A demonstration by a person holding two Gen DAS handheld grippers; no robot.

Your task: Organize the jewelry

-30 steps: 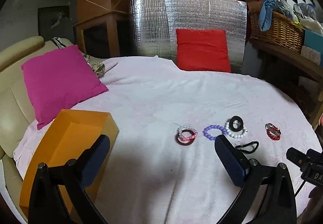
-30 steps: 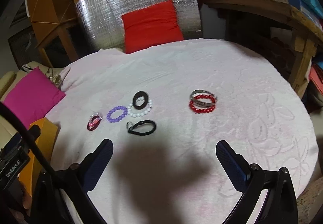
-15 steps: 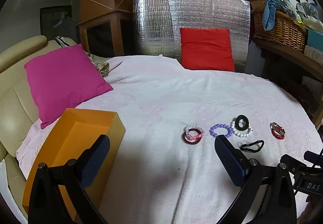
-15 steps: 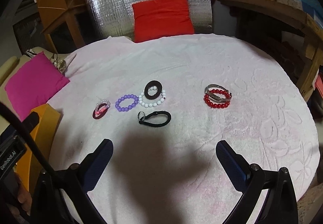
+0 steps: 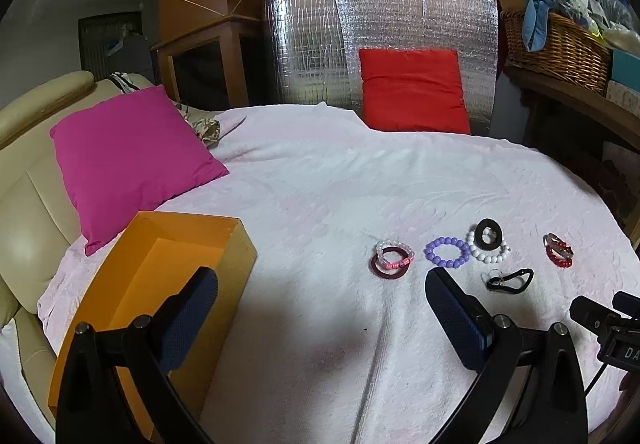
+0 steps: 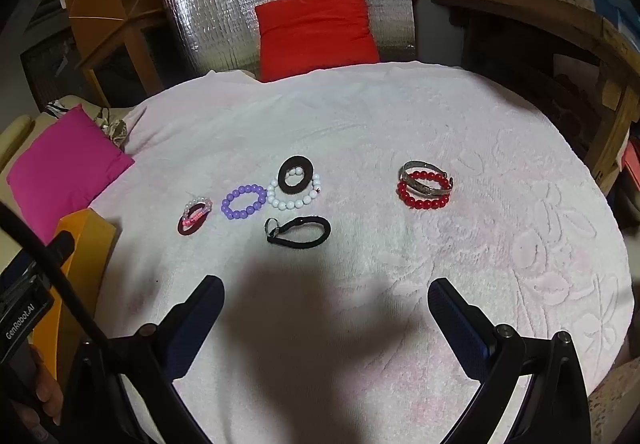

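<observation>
Several bracelets lie in a loose row on the pale pink cloth (image 6: 400, 116): a pink and dark red pair (image 6: 194, 215), a purple bead bracelet (image 6: 244, 201), a white bead bracelet (image 6: 294, 196) with a black ring (image 6: 295, 174) on it, a black cord loop (image 6: 299, 233), and a red bead bracelet with a silver bangle (image 6: 425, 185). An open orange box (image 5: 156, 292) stands at the left. My left gripper (image 5: 322, 314) is open, near the box and short of the purple bracelet (image 5: 447, 253). My right gripper (image 6: 326, 314) is open and empty, below the cord loop.
A magenta cushion (image 5: 128, 156) leans on a cream sofa (image 5: 24, 180) at the left. A red cushion (image 5: 412, 90) rests against a silver foil panel (image 5: 380, 32) at the back. A wicker basket (image 5: 556, 44) sits on a wooden shelf at right.
Both grippers have pulled back and tilted, so the bracelets sit a little farther up in each view. Nothing on the cloth has been moved. Both stay open.
</observation>
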